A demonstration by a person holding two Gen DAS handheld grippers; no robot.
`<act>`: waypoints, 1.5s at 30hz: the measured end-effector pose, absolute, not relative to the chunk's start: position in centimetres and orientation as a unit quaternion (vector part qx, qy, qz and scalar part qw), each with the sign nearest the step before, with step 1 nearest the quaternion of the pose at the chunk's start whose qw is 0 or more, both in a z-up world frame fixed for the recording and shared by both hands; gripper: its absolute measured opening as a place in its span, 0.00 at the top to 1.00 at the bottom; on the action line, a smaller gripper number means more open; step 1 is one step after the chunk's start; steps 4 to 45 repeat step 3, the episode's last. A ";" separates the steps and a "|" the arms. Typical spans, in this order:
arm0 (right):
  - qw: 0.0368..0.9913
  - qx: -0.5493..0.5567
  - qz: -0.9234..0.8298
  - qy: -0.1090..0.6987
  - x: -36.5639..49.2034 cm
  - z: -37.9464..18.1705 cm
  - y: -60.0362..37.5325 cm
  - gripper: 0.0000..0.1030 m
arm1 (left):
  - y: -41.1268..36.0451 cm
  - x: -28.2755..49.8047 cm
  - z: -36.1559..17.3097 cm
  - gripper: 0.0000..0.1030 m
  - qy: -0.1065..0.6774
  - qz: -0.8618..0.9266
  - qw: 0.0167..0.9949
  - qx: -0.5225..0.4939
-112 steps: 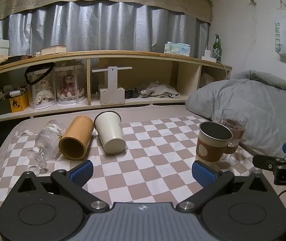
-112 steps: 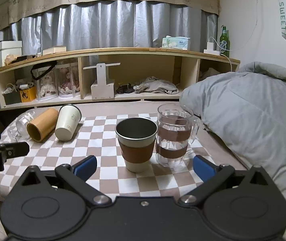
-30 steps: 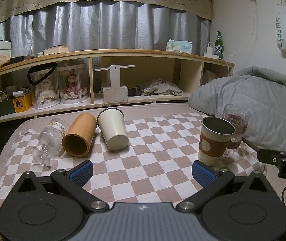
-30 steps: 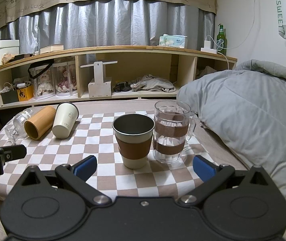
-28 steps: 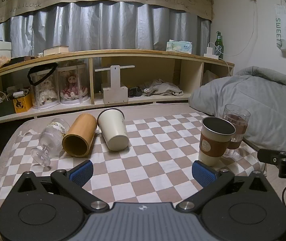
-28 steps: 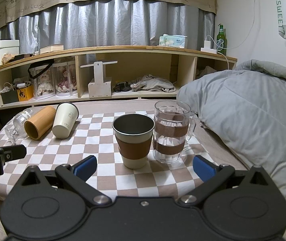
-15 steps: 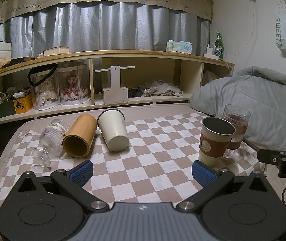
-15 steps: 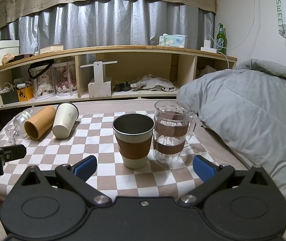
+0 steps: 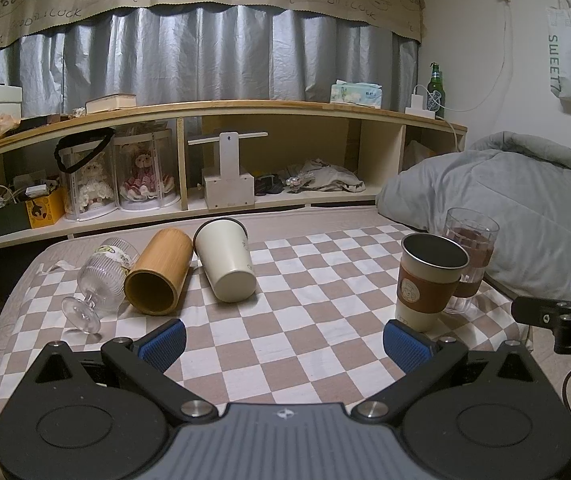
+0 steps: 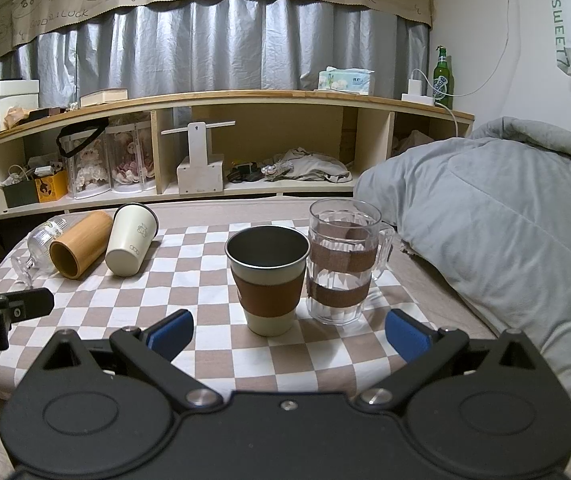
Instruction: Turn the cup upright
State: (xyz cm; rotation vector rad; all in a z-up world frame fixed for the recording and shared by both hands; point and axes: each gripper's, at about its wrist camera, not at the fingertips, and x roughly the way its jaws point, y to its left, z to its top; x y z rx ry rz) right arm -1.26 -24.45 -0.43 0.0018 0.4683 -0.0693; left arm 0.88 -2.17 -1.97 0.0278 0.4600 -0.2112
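Note:
Three vessels lie on their sides on the checked cloth (image 9: 285, 344): a white cup (image 9: 227, 266), a bamboo cup (image 9: 159, 278) and a ribbed glass goblet (image 9: 97, 280). They also show in the right wrist view: the white cup (image 10: 131, 246), the bamboo cup (image 10: 79, 250), the goblet (image 10: 39, 246). A steel cup with a brown sleeve (image 10: 267, 280) and a clear mug (image 10: 343, 266) stand upright. My left gripper (image 9: 285, 344) is open and empty, short of the lying cups. My right gripper (image 10: 289, 330) is open and empty, just before the sleeved cup.
A long wooden shelf (image 9: 213, 160) with dolls, boxes and clothes runs behind the bed. A grey duvet (image 10: 505, 220) rises at the right. The sleeved cup (image 9: 429, 282) and mug (image 9: 471, 256) stand near the cloth's right edge. The right gripper's side (image 9: 557, 316) shows at the right.
Since 3.7 s ago both grippers have drawn back slightly from the cups. Over the last second nothing has visibly moved.

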 end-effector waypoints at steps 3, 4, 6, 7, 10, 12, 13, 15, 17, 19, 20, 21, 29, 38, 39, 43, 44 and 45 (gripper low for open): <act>0.972 0.001 -0.035 0.232 -1.3 -0.4 -24.4 0.00 | -2.1 0.9 -2.0 0.00 0.228 -0.104 0.968 0.014; 0.972 0.001 -0.035 0.232 -1.3 -0.4 -24.4 0.00 | -2.1 0.9 -2.0 0.00 0.228 -0.104 0.968 0.014; 0.972 0.001 -0.035 0.232 -1.3 -0.4 -24.4 0.00 | -2.1 0.9 -2.0 0.00 0.228 -0.104 0.968 0.014; 0.972 0.001 -0.035 0.232 -1.3 -0.4 -24.4 0.00 | -2.1 0.9 -2.0 0.00 0.228 -0.104 0.968 0.014; 0.972 0.001 -0.035 0.232 -1.3 -0.4 -24.4 0.00 | -2.1 0.9 -2.0 0.00 0.228 -0.104 0.968 0.014; 0.972 0.001 -0.035 0.232 -1.3 -0.4 -24.4 0.00 | -2.1 0.9 -2.0 0.00 0.228 -0.104 0.968 0.014; 0.972 0.001 -0.035 0.232 -1.3 -0.4 -24.4 0.00 | -2.1 0.9 -2.0 0.00 0.228 -0.104 0.968 0.014; 0.972 0.001 -0.035 0.232 -1.3 -0.4 -24.4 0.00 | -2.1 0.9 -2.0 0.00 0.228 -0.104 0.968 0.014; 0.972 0.001 -0.035 0.232 -1.3 -0.4 -24.4 0.00 | -2.1 0.9 -2.0 0.00 0.228 -0.104 0.968 0.014; 0.972 0.001 -0.035 0.232 -1.3 -0.4 -24.4 0.00 | -2.1 0.9 -2.0 0.00 0.228 -0.104 0.968 0.014; 0.972 0.001 -0.035 0.232 -1.3 -0.4 -24.4 0.00 | -2.1 0.9 -2.0 0.00 0.228 -0.104 0.968 0.014; 0.972 0.001 -0.035 0.232 -1.3 -0.4 -24.4 0.00 | -2.1 0.9 -2.0 0.00 0.228 -0.104 0.968 0.014; 0.972 0.001 -0.035 0.232 -1.3 -0.4 -24.4 0.00 | -2.1 0.9 -2.0 0.00 0.228 -0.104 0.968 0.014; 0.972 0.001 -0.035 0.232 -1.3 -0.4 -24.4 0.00 | -2.1 0.9 -2.0 0.00 0.228 -0.104 0.968 0.014; 0.972 0.001 -0.035 0.232 -1.3 -0.4 -24.4 0.00 | -2.1 0.9 -2.0 0.00 0.228 -0.104 0.968 0.014; 0.972 0.001 -0.035 0.232 -1.3 -0.4 -24.4 0.00 | -2.1 0.9 -2.0 0.00 0.228 -0.104 0.968 0.014; 0.972 0.001 -0.035 0.232 -1.3 -0.4 -24.4 0.00 | -2.1 0.9 -2.0 0.00 0.228 -0.104 0.968 0.014; 0.972 0.001 -0.035 0.232 -1.3 -0.4 -24.4 0.00 | -2.1 0.9 -2.0 0.00 0.228 -0.104 0.968 0.014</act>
